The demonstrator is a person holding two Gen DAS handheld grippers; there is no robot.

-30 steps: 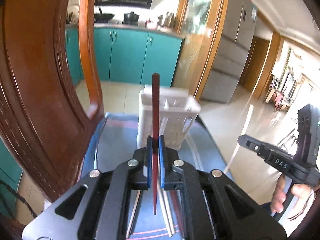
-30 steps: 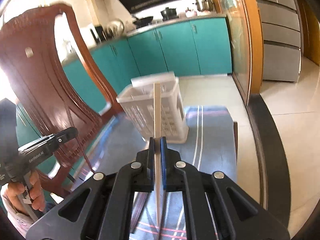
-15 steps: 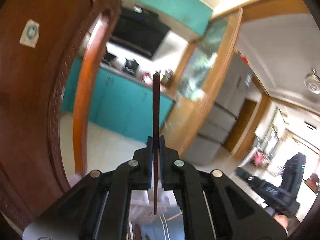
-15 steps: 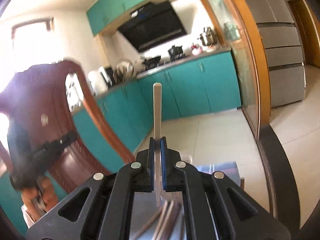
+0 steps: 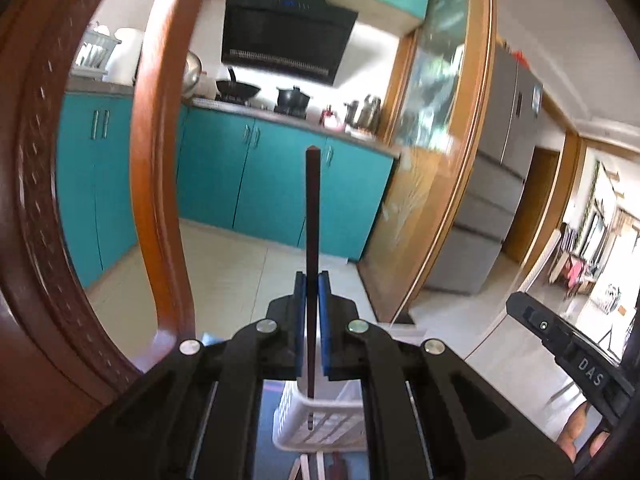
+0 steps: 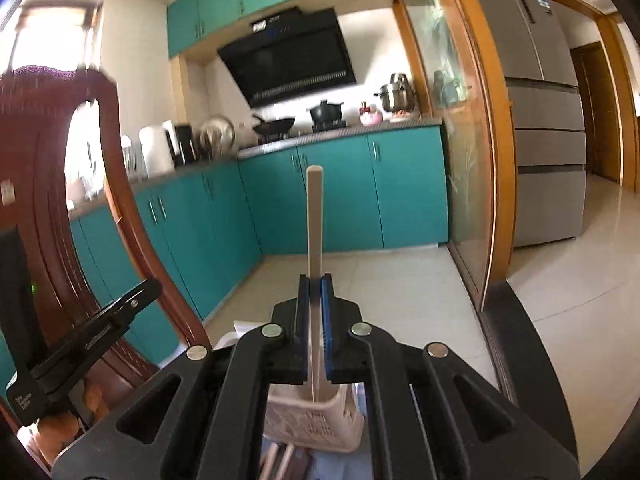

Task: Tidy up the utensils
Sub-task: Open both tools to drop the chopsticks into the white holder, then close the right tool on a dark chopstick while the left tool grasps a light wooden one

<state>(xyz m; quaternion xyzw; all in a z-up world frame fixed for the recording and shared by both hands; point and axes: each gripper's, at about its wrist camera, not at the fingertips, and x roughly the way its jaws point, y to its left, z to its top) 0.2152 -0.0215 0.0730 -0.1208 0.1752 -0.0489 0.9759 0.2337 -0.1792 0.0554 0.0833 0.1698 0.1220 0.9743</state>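
My left gripper (image 5: 313, 280) is shut on a dark red-brown chopstick (image 5: 312, 208) that stands upright between the blue pads. Its lower tip hangs just over a white slotted utensil basket (image 5: 340, 428). My right gripper (image 6: 315, 280) is shut on a pale beige chopstick (image 6: 314, 216), also upright, with its lower end over the same basket (image 6: 320, 424). Each gripper shows in the other's view: the right gripper (image 5: 568, 344) at the right edge, the left gripper (image 6: 92, 332) at the left edge, both near the basket.
A carved wooden chair back (image 5: 24, 240) rises close on the left. Loose utensils (image 6: 280, 460) lie on the blue cloth (image 5: 272, 420) in front of the basket. Teal kitchen cabinets (image 6: 400, 192) and tiled floor lie beyond the table.
Both grippers have moved toward the basket with their chopsticks still held; it now sits directly below them. The views swung up off the table and then partly back down.
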